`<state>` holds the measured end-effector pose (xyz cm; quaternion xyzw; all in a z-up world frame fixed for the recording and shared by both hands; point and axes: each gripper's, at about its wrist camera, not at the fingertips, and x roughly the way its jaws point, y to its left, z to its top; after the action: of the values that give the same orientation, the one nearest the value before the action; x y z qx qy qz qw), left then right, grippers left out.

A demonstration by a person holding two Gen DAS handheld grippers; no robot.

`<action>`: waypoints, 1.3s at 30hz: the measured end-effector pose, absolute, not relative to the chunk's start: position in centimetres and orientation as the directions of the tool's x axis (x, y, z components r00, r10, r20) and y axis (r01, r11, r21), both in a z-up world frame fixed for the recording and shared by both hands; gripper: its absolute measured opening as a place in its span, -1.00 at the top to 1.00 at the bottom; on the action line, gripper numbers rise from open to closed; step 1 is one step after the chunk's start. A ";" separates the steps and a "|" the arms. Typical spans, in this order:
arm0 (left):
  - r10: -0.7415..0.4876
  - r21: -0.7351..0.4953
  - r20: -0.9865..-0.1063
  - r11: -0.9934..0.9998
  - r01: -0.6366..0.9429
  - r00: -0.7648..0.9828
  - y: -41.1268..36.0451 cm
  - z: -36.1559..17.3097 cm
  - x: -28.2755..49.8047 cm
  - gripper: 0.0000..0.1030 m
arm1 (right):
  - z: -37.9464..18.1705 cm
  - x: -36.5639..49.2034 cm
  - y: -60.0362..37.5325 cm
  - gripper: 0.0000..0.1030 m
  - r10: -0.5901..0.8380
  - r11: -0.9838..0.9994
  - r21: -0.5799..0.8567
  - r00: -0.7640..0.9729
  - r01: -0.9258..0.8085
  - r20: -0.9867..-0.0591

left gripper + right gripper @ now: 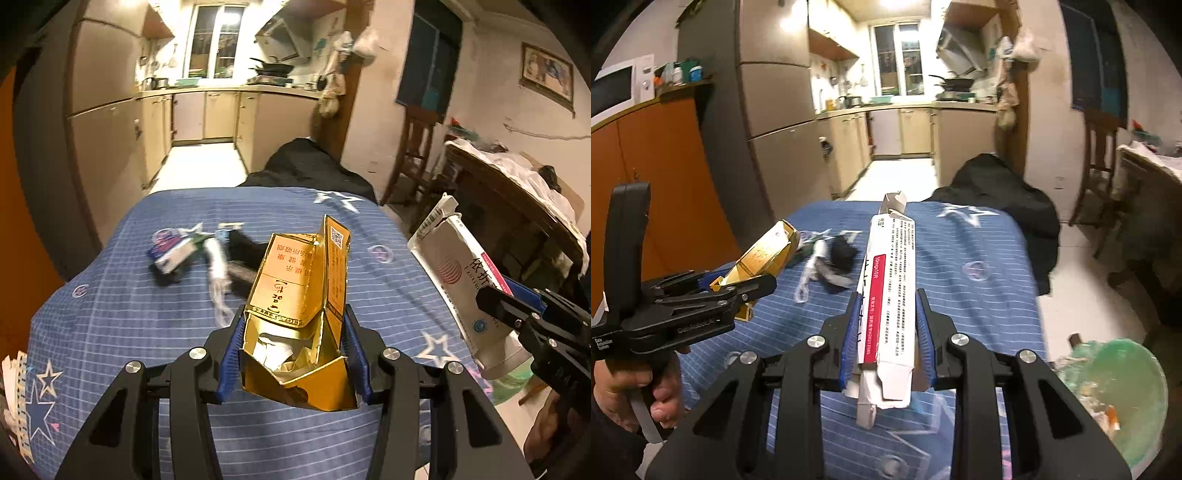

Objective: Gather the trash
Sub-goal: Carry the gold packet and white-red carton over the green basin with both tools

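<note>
My left gripper [293, 321] is shut on a crumpled gold cigarette box [299, 295], held above the blue starred cloth [147, 314]; the box also shows in the right wrist view [764, 254]. My right gripper [888, 306] is shut on a long white medicine carton with a red stripe [890, 280], also seen at the right of the left wrist view [461, 280]. More trash lies on the cloth: a small pile of wrappers, a white string and dark scraps [207, 251], seen in the right wrist view [831, 262] too.
A bin lined with a green bag [1123, 398] sits low at the right beside the table. A black bag [1001, 192] lies at the table's far end. A wooden chair [1100, 162] and a cluttered side table [517, 206] stand to the right. Kitchen cabinets are behind.
</note>
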<state>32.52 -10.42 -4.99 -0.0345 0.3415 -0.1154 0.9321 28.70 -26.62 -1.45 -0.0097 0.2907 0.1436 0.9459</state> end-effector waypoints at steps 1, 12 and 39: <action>-0.251 -0.140 -0.627 0.968 0.210 0.738 -11.7 -4.7 32.4 0.03 | -1.3 28.4 -27.5 0.47 0.252 0.963 0.062 0.796 -0.263 -0.551; -0.373 -0.119 -0.624 0.914 0.389 0.687 -24.7 -2.8 31.8 0.03 | 0.4 26.3 -37.7 0.47 0.075 0.997 0.015 0.834 -0.080 -0.546; -0.501 -0.134 -0.758 0.747 0.651 0.418 -50.2 -7.7 35.6 0.02 | -4.6 25.7 -58.4 0.47 -0.101 0.971 0.069 0.657 0.227 -0.747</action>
<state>35.56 -50.25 -7.74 0.0904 0.4154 -0.3440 0.8372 25.73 -58.40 -4.64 0.0783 0.4040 -0.0904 0.9069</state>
